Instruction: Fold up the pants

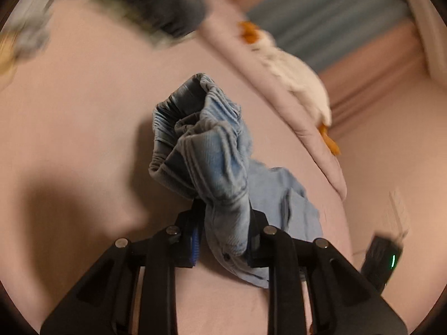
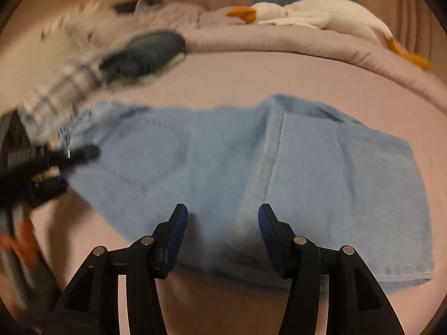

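Observation:
Light blue denim pants (image 2: 251, 162) lie folded on a pink bed sheet (image 2: 251, 75), seen in the right wrist view. My left gripper (image 1: 225, 215) is shut on a bunched part of the pants (image 1: 206, 145), the elastic waistband end, lifted off the sheet. In the right wrist view the left gripper (image 2: 83, 152) shows blurred at the pants' left end. My right gripper (image 2: 222, 217) is open and empty, its jaws apart just over the near edge of the pants. The right gripper's body (image 1: 381, 256) shows at the lower right of the left wrist view.
A white plush goose (image 2: 315, 14) with orange beak and feet lies on a rolled pink quilt (image 2: 307, 44) at the back of the bed. A dark garment (image 2: 151, 53) and plaid cloth (image 2: 64, 83) lie at the back left. Curtains hang behind.

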A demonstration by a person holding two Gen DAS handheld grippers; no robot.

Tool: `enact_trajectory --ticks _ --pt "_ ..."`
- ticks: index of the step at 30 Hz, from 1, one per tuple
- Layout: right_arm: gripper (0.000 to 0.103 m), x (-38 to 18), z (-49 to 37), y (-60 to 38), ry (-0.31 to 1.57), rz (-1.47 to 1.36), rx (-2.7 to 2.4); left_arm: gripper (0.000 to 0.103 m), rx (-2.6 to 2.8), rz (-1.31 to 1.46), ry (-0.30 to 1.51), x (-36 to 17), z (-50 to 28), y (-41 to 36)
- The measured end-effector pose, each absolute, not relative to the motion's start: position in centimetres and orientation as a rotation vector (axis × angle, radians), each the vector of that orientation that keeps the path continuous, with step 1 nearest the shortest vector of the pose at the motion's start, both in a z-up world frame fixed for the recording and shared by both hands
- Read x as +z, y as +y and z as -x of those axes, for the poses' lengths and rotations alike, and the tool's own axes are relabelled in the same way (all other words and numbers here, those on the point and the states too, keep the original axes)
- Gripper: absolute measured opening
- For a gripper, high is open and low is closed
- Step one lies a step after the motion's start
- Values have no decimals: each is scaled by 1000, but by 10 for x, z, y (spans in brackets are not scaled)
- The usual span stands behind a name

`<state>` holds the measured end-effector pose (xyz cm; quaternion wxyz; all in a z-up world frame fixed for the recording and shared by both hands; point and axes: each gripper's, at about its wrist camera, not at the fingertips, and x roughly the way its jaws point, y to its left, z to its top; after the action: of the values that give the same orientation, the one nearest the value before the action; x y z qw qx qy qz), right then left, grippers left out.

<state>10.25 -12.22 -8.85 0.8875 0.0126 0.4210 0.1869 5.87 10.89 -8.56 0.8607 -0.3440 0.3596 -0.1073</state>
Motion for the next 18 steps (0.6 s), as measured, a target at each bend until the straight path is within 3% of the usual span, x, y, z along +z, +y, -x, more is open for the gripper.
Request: enact_trajectory --ticks 2,4,6,11,18 --pt "42 -85 -123 -121 899 -115 405 22 -244 671 730 -73 -59 102" --pt "24 -85 -148 -117 927 -160 400 22 -247 624 725 -67 -57 97" --pt "17 -88 -175 -111 936 -148 362 22 -244 600 728 -65 -56 94" --pt "15 -118 -223 -95 1064 -121 324 23 -245 565 732 -66 -52 94" --pt "14 -104 -199 -106 1102 -159 353 22 -248 550 728 -62 -59 86"
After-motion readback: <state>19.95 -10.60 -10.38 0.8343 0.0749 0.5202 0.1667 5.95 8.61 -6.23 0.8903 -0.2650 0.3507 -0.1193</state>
